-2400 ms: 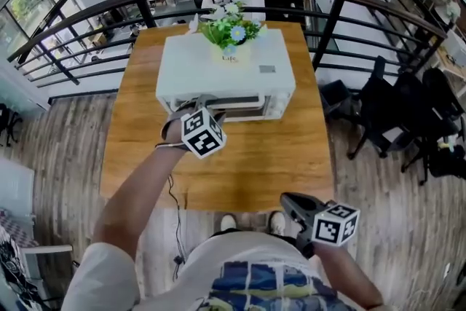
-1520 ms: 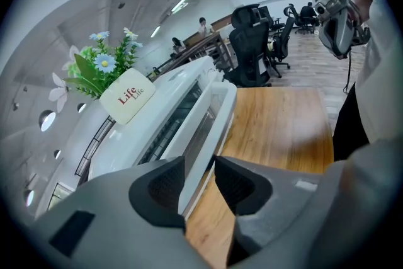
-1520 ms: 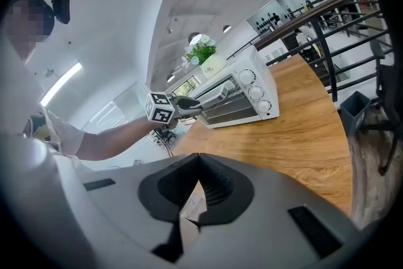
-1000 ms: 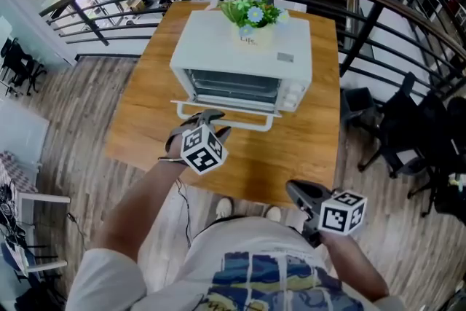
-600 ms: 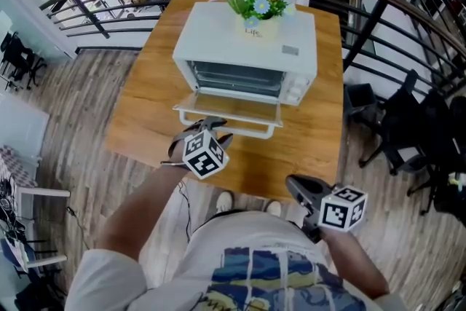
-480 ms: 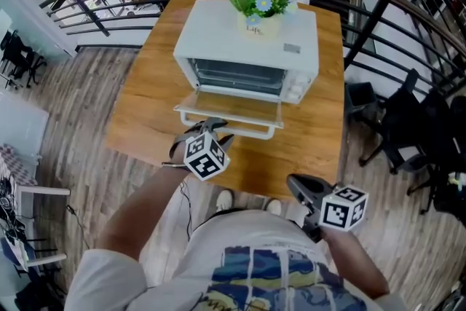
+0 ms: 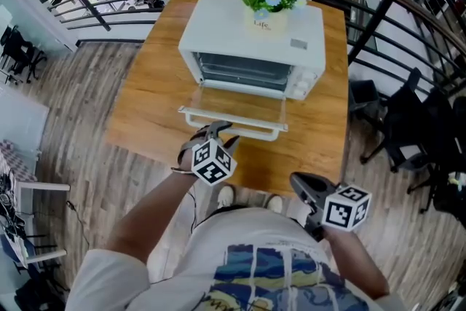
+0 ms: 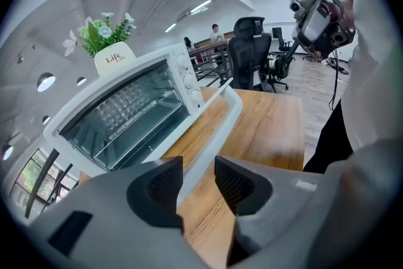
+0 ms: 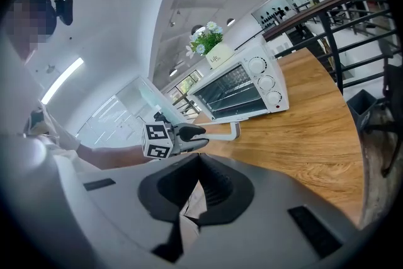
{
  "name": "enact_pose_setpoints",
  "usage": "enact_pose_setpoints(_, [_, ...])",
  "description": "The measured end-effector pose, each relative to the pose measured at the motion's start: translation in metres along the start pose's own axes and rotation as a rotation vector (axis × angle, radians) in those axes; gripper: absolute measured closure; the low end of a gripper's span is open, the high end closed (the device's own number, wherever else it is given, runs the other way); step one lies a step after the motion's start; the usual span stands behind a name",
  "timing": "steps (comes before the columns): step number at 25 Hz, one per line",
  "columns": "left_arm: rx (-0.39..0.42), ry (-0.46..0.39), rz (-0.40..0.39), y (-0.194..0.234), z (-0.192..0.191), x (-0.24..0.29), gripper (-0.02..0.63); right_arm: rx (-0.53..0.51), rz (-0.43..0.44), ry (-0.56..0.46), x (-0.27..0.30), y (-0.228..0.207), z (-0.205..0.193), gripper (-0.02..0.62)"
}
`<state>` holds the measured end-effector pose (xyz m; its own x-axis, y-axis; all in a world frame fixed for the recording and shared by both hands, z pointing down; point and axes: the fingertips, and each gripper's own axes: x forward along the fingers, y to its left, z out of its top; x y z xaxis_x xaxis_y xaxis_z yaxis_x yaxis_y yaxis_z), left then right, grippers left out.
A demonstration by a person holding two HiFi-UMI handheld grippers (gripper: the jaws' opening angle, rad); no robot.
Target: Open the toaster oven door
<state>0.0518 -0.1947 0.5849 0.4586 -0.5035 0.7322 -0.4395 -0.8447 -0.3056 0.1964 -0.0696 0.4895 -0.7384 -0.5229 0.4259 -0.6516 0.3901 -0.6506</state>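
With the door (image 7: 237,104) lying dropped almost flat in front of the oven (image 7: 251,33), the opening looks all but done from where I stand. The oven sits at the far middle of the tabletop (image 7: 145,98), a flower pot (image 7: 268,0) on its roof, and its racks are bare to view. The left claw (image 7: 220,130) hangs at the near edge of the door, right at the handle (image 7: 255,131). Its own view shows the jaws a narrow way apart, with the white bar running into the gap between them. They are not clamped on it, and I cannot tell whether a pad touches it. The right claw (image 7: 302,182) waits low by the person's body, well clear of the oven, jaws closed together on nothing. I judge this to be the tail of the pull. The next move should need only a check that the door rests at its stop. Then the left claw can slide straight back off the bar, without nudging the door upward or dragging the light oven along the tabletop.
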Motion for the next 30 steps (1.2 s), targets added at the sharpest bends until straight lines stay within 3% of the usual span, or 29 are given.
enact_pose_setpoints(7, [-0.064, -0.057, 0.051, -0.008, -0.008, 0.005, 0.443, 0.003, -0.004, 0.012, 0.006, 0.004, -0.004, 0.594])
enact_pose_setpoints(15, [-0.197, -0.115, 0.035, -0.013, -0.013, 0.007, 0.423, 0.009, -0.010, 0.024, 0.016, 0.008, -0.007, 0.594])
enact_pose_setpoints(21, [-0.227, -0.143, 0.022, -0.015, -0.017, 0.008, 0.423, 0.012, -0.016, 0.033, 0.021, 0.011, -0.011, 0.594])
enact_pose_setpoints(30, [-0.467, -0.222, 0.009, -0.014, -0.024, 0.014, 0.422, 0.014, -0.039, 0.032, 0.025, 0.014, -0.012, 0.594])
